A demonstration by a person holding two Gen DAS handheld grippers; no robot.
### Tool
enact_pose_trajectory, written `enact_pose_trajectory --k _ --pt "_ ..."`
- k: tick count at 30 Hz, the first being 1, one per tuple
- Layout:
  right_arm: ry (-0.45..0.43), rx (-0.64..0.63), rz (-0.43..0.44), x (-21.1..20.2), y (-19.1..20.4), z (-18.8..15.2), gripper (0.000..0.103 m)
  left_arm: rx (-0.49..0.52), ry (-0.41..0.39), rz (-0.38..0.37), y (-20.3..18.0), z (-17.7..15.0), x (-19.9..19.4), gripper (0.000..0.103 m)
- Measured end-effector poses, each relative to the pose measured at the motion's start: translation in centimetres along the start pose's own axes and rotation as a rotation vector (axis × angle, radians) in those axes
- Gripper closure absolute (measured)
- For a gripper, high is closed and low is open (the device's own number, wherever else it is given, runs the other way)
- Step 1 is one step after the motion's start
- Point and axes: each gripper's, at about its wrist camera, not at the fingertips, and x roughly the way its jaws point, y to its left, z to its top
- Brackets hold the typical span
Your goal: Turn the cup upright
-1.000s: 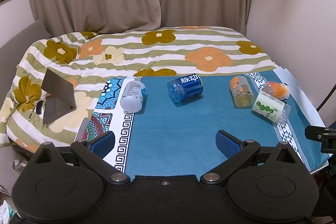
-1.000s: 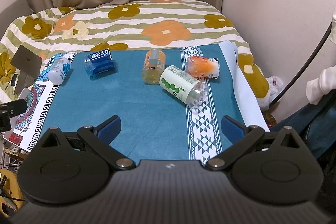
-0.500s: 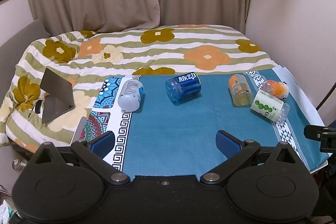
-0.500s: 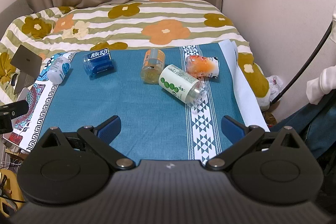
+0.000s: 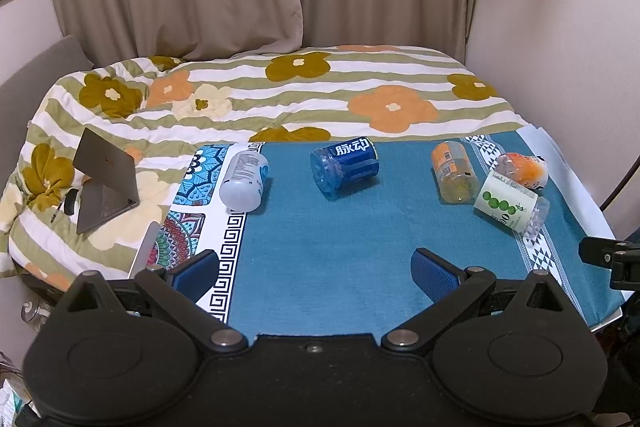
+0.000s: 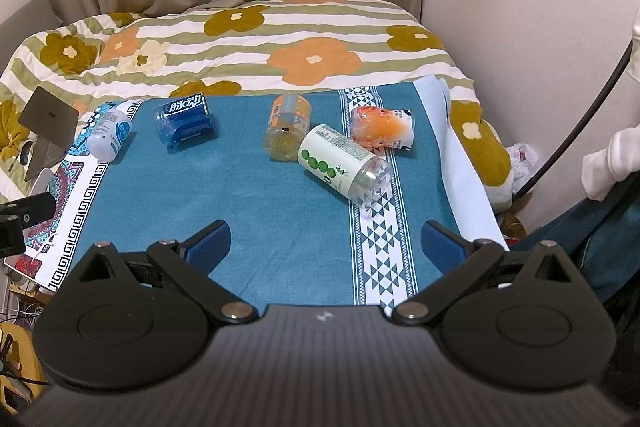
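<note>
Several cut-bottle cups lie on their sides on a teal cloth (image 5: 340, 251): a white-and-light-blue one (image 5: 245, 181) at the left, a blue one (image 5: 346, 165) in the middle, an orange-labelled one (image 5: 454, 173), a white one with green dots (image 5: 510, 207) and an orange-and-clear one (image 5: 522, 167) at the right. They also show in the right wrist view: white-blue (image 6: 109, 135), blue (image 6: 184, 123), orange-labelled (image 6: 287, 133), green-dotted (image 6: 344, 165), orange-clear (image 6: 382, 127). My left gripper (image 5: 314, 273) is open and empty near the cloth's front. My right gripper (image 6: 326, 245) is open and empty, short of the green-dotted cup.
A flowered quilt (image 5: 320, 95) covers the bed behind the cloth. A propped grey laptop (image 5: 104, 179) sits at the left. Curtains and a wall stand behind and to the right. The table edge drops off at the right (image 6: 472, 187).
Both grippers have risen or drawn back slightly, so the cups sit a little lower in view. No cup has moved. Both grippers remain open.
</note>
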Motion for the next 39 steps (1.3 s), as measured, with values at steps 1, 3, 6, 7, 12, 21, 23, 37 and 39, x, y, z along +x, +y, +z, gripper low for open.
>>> enact_pose_trajectory --k 1,3,6,7,12,21,23,37,39 --pt "-0.001 -0.001 0.000 0.0 0.0 0.0 0.000 -0.002 0.002 -0.001 -0.2 0.0 0.1 0.000" --pt "-0.002 -0.001 -0.002 0.1 -0.1 -0.1 0.000 -0.005 0.007 -0.003 -0.4 0.3 0.3 0.000" --pt "-0.003 0.001 0.000 0.2 -0.6 -0.1 0.000 -0.006 0.013 -0.003 -1.0 0.7 0.5 0.000" --pt "-0.002 0.000 0.002 0.2 -0.8 -0.1 0.000 -0.006 0.014 -0.002 -1.2 1.0 0.6 0.000" --pt "-0.002 -0.016 0.013 0.5 -2.5 0.9 0.000 -0.024 0.020 -0.005 -2.4 2.3 1.3 0.000" --pt "-0.003 -0.049 0.024 2.7 -4.8 3.8 0.000 -0.012 0.039 -0.054 -5.5 6.6 4.8 0.000" --pt "0.000 -0.041 0.024 3.3 -5.3 4.3 0.000 0.002 0.051 -0.072 -6.4 7.6 6.2 0.000" --pt "0.086 0.055 -0.052 9.9 -8.1 7.0 0.000 0.105 0.239 -0.240 -13.1 12.9 19.8 0.003" --pt "0.106 0.082 -0.065 10.8 -8.5 7.1 0.000 0.118 0.268 -0.256 -13.7 13.2 21.3 0.005"
